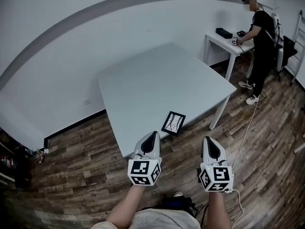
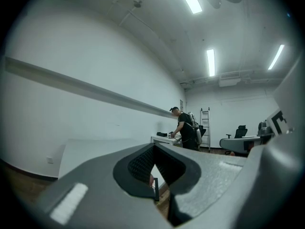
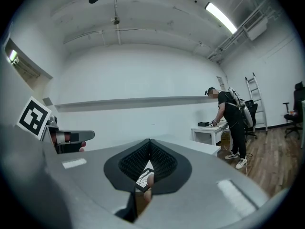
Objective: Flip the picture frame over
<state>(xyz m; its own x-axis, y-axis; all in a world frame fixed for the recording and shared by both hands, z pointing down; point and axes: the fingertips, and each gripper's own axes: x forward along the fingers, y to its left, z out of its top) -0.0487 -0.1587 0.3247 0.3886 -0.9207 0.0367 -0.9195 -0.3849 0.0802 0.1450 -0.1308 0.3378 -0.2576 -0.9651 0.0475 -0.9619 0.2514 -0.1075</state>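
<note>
At the middle of the head view stands a large pale table [image 1: 157, 80] on a wood-plank floor [image 1: 76, 161]. At 1 o'clock a person [image 1: 259, 42] in dark clothes bends over a small white table [image 1: 221, 41] that carries a few dark devices. Only the gripper views take in the rest of the room: ceiling light strips [image 2: 211, 62], a ladder [image 2: 205, 128] against the far wall, and an office chair [image 2: 239, 131] at 3 o'clock.

At 6 o'clock in the head view, the left gripper [image 1: 152, 134] and the right gripper [image 1: 208, 140] are held side by side over the floor, short of the table. Each has its jaws clenched together with nothing between the pads.

The picture frame [image 1: 173, 122] lies flat at the table's 5 o'clock edge, dark-bordered, apart from both grippers. In the right gripper view it shows only through the gap below the closed tips.
</note>
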